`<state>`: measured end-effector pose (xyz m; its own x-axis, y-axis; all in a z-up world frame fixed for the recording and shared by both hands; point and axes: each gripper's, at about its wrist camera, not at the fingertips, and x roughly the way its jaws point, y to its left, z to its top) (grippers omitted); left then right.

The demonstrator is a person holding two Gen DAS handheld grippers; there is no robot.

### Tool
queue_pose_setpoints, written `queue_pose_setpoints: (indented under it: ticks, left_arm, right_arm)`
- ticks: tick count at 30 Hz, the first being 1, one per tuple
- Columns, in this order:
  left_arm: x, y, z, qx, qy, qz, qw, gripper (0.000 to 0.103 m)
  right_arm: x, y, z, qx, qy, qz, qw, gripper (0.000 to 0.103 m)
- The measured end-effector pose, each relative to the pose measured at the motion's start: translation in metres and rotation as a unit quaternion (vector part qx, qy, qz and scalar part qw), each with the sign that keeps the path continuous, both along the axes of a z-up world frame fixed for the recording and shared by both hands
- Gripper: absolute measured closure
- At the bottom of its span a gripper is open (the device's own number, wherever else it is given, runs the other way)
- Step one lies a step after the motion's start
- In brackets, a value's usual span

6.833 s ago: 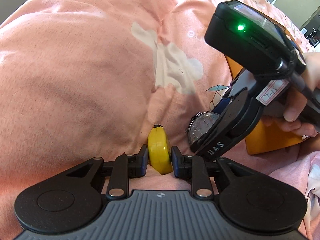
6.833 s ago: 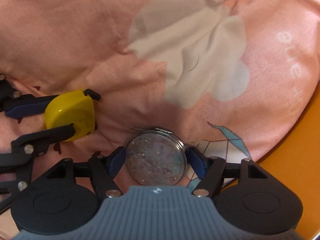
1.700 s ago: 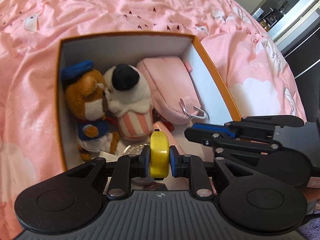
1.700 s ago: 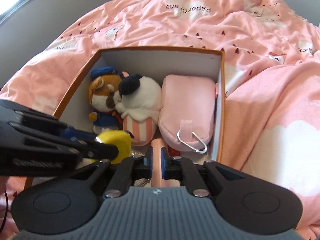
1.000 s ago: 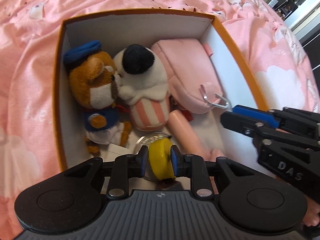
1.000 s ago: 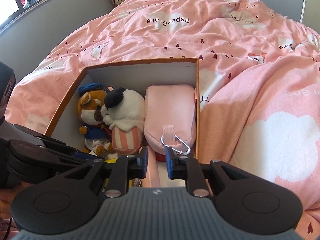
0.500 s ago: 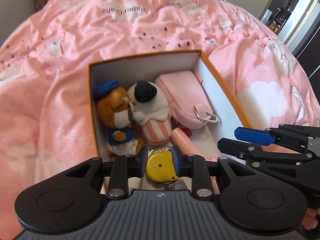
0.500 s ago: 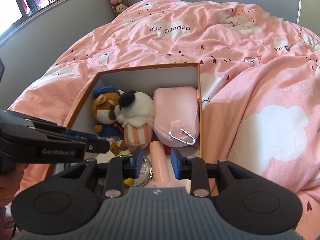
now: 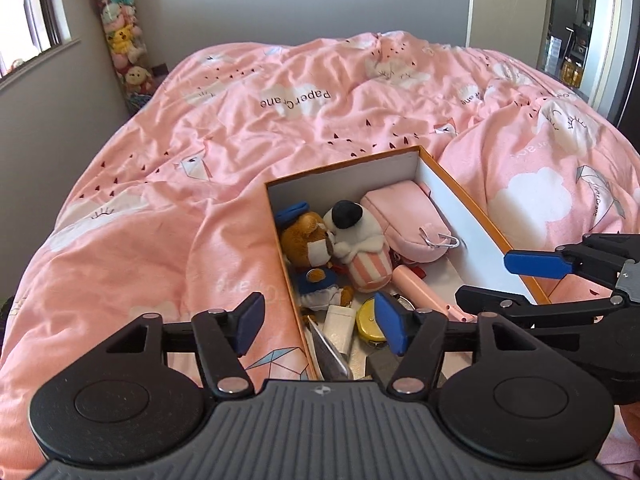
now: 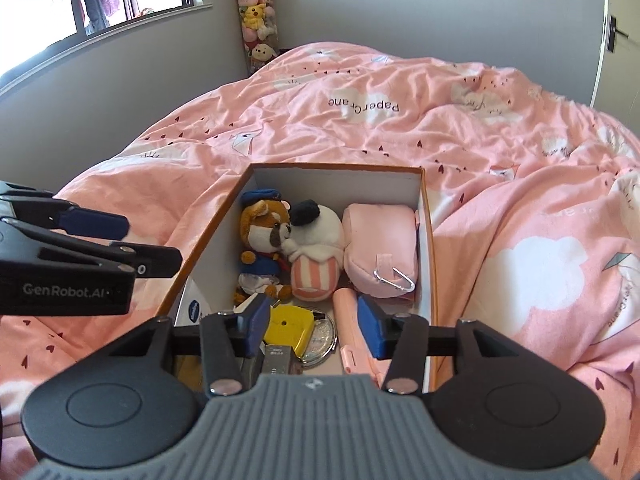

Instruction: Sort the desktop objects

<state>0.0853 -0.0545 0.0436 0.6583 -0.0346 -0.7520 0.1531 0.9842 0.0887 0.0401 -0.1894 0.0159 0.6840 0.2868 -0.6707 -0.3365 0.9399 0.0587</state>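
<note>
Your left gripper (image 9: 318, 328) and right gripper (image 10: 312, 324) both tilt down over the box (image 10: 425, 216), jaws opening (nothing between); the yellow tape measure (image 10: 289, 326) lies inside, lower centre.

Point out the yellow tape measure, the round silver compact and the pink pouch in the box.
yellow tape measure (image 10: 289, 325), right wrist view, flat top face
round silver compact (image 10: 320, 339), right wrist view, exposed rim
pink pouch (image 10: 380, 236), right wrist view, upper fabric
</note>
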Motion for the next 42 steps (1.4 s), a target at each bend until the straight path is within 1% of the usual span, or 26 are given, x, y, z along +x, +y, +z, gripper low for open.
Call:
queue_pose_setpoints:
  ticks: [2,4,8,13,18,26,30,34,36,38,42]
  left_arm:
    - [-0.009,-0.001,-0.002,0.002,-0.011,0.003,0.9999,0.024]
    - [-0.016,-0.003,-0.005,0.005,-0.020,0.004,0.9998,0.021]
    - [-0.027,-0.005,-0.014,0.002,-0.034,0.016,0.9993,0.019]
    - [-0.037,-0.005,-0.029,-0.014,-0.036,0.019,0.9991,0.018]
    - [-0.041,-0.002,-0.046,-0.019,-0.021,0.030,0.9991,0.018]
    - [-0.040,0.001,-0.059,-0.026,-0.024,0.044,0.9984,0.017]
    - [-0.038,0.002,-0.067,-0.023,-0.015,0.054,0.9981,0.017]
    - [-0.037,0.001,-0.079,-0.020,0.005,0.052,0.9985,0.017]
    - [-0.037,0.001,-0.083,-0.018,0.007,0.060,0.9980,0.017]
    - [-0.036,0.000,-0.087,-0.014,0.019,0.060,0.9979,0.017]
    - [-0.038,-0.002,-0.090,-0.004,0.015,0.064,0.9978,0.017]
  right_arm:
    - [-0.008,0.001,0.001,-0.005,-0.009,0.000,1.000,0.045]
    - [-0.016,0.002,0.000,-0.010,-0.014,0.000,1.000,0.045]
    - [-0.029,0.003,-0.006,-0.035,-0.025,-0.010,0.999,0.040]
    - [-0.037,0.001,-0.017,-0.046,-0.024,-0.021,0.998,0.039]
    - [-0.038,-0.002,-0.030,-0.045,-0.013,-0.034,0.998,0.039]
    - [-0.036,0.001,-0.050,-0.043,-0.002,-0.031,0.999,0.039]
    - [-0.035,0.000,-0.053,-0.040,-0.006,-0.034,0.999,0.037]
    - [-0.034,-0.004,-0.055,-0.028,-0.003,-0.040,0.999,0.035]
    - [-0.036,-0.003,-0.056,-0.030,-0.004,-0.041,0.999,0.035]
    - [-0.037,-0.003,-0.057,-0.029,-0.007,-0.042,0.999,0.035]
    - [-0.036,-0.004,-0.058,-0.027,-0.004,-0.044,0.999,0.034]
